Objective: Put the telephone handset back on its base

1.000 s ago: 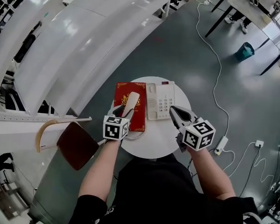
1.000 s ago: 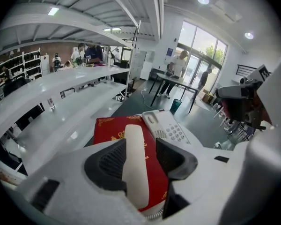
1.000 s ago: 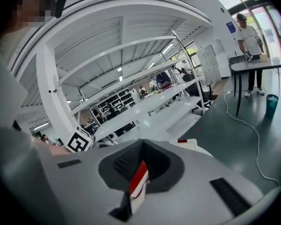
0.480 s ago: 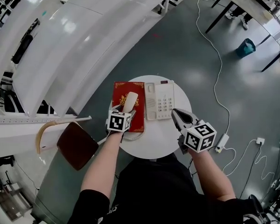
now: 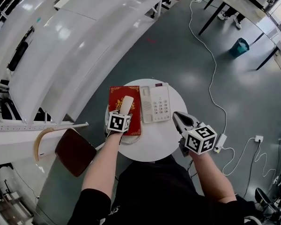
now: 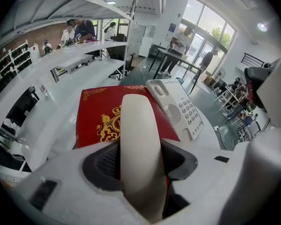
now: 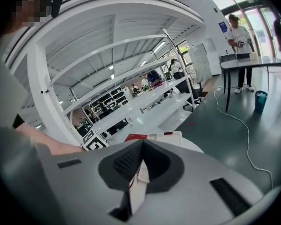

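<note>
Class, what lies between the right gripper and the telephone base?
Nothing: in the head view only bare white tabletop separates the right gripper from the telephone base.

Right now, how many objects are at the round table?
3: red book at left; telephone base beside it; handset over the book, the left gripper's jaws just closing on it. The gripper may hide more.
</note>
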`<action>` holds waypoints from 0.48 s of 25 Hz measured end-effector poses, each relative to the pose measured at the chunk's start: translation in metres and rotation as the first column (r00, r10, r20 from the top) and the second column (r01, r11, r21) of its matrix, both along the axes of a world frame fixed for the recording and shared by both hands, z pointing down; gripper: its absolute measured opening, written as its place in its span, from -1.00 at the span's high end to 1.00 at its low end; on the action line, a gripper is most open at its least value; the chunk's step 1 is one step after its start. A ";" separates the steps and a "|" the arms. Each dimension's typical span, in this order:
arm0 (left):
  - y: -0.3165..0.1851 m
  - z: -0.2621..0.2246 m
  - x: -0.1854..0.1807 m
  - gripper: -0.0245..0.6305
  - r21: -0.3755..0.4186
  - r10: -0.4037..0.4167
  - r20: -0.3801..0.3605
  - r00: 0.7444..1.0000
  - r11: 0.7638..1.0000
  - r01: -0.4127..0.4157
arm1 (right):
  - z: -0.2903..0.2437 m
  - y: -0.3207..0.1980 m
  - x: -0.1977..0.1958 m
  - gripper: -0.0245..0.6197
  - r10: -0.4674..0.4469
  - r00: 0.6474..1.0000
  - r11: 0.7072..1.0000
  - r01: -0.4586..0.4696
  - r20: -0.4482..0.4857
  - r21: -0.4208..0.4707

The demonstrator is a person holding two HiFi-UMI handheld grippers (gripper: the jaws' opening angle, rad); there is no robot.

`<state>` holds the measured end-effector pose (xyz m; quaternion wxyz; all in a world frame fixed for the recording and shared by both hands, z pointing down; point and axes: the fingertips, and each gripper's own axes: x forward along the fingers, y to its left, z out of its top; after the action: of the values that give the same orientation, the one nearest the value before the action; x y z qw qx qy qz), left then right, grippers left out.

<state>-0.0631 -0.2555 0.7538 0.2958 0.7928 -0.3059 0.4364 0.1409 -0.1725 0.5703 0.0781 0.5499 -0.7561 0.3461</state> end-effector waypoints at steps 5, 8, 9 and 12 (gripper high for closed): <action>-0.001 -0.001 0.000 0.31 -0.003 -0.011 -0.016 1.000 1.000 0.011 | -0.003 0.012 0.000 0.90 0.006 1.000 1.000 -0.006 -0.015 -0.007; -0.002 -0.002 -0.001 0.33 -0.005 -0.013 -0.029 0.999 1.000 0.013 | -0.003 0.021 -0.002 0.90 0.005 1.000 1.000 -0.006 -0.023 -0.013; -0.002 -0.002 -0.001 0.33 -0.009 -0.014 -0.035 0.999 1.000 0.014 | -0.002 0.024 -0.003 0.90 0.005 1.000 1.000 -0.005 -0.026 -0.016; 0.001 -0.006 -0.004 0.32 -0.015 -0.029 -0.062 0.998 0.999 0.028 | -0.003 0.033 -0.007 0.90 0.000 1.000 1.000 -0.001 -0.031 -0.023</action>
<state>-0.0666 -0.2547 0.7483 0.3170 0.7994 -0.3049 0.4093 0.1338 -0.1397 0.5668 0.0960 0.5545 -0.7507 0.3462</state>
